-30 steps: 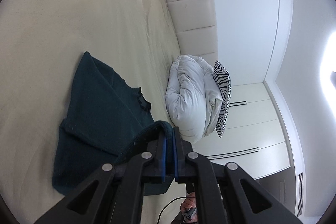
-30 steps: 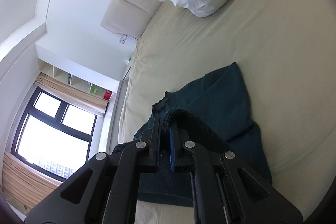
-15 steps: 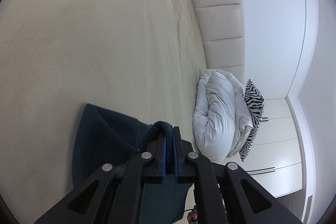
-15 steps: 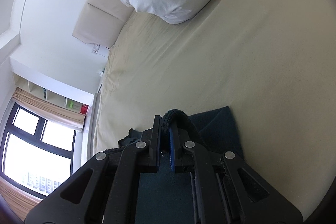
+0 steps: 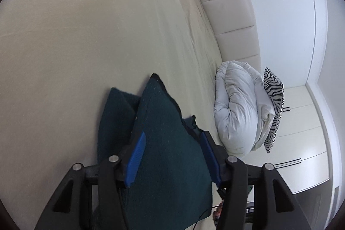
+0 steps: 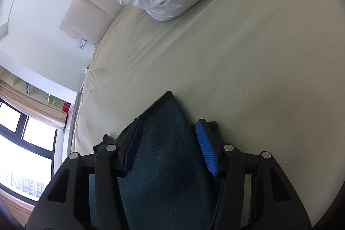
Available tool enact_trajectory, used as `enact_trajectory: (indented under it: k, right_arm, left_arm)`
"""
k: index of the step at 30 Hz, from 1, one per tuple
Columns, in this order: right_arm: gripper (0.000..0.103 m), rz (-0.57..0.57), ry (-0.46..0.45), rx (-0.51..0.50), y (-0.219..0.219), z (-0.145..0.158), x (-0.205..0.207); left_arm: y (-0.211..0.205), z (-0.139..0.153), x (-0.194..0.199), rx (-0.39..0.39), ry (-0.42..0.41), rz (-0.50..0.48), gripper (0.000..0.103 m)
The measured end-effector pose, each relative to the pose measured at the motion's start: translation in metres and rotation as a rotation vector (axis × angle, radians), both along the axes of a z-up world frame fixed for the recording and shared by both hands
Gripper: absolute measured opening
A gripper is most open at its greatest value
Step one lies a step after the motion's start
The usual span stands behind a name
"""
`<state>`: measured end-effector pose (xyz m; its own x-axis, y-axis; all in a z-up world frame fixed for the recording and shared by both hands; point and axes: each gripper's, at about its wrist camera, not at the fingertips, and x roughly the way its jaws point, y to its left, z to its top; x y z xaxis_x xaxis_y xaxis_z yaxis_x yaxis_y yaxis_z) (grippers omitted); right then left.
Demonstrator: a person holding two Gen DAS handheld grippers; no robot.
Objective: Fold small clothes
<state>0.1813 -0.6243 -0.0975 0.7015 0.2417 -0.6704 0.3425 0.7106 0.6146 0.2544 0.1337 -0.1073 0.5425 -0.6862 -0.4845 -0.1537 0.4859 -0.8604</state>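
Note:
A dark teal knitted garment (image 5: 163, 135) lies folded over itself on the cream bed sheet (image 5: 86, 36). In the left wrist view my left gripper (image 5: 172, 139) is open, its blue pads (image 5: 135, 156) spread on either side of the garment's folded top layer. In the right wrist view my right gripper (image 6: 168, 128) is also open, straddling the same garment (image 6: 163, 165), whose dark-edged corner (image 6: 166, 98) points past the fingertips. Neither gripper holds cloth.
A rolled white duvet (image 5: 239, 111) and a zebra-print pillow (image 5: 273, 105) lie at the padded headboard (image 5: 228, 14). White wardrobe doors (image 5: 301, 143) stand beyond. In the right wrist view a window (image 6: 25, 143) and shelves are at left.
Both grippers carried the garment's edge forward over itself, then opened and let it go. The folded layer now lies on the garment between the spread jaws.

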Motion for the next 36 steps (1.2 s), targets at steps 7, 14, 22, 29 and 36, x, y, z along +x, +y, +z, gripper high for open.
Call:
enact_trajectory:
  k: [7, 14, 22, 29, 36]
  right_arm:
    - [0.051, 0.138, -0.008, -0.207, 0.029, 0.020, -0.054]
    - [0.051, 0.208, -0.002, -0.264, 0.048, 0.015, -0.120]
    - [0.051, 0.236, 0.035, -0.270, 0.056, 0.006, -0.142]
    - [0.051, 0.240, 0.042, -0.275, 0.059, 0.003, -0.149]
    - [0.051, 0.207, 0.032, -0.304, 0.055, 0.008, -0.157]
  left_arm:
    - [-0.019, 0.008, -0.063, 0.192, -0.079, -0.054, 0.055]
    - [-0.029, 0.011, -0.096, 0.371, -0.155, -0.086, 0.055]
    - [-0.045, 0.006, -0.104, 0.493, -0.173, -0.148, 0.049]
    - [-0.038, -0.002, -0.101, 0.495, -0.143, -0.140, 0.021]
    - [-0.039, 0.000, -0.102, 0.501, -0.148, -0.132, 0.021]
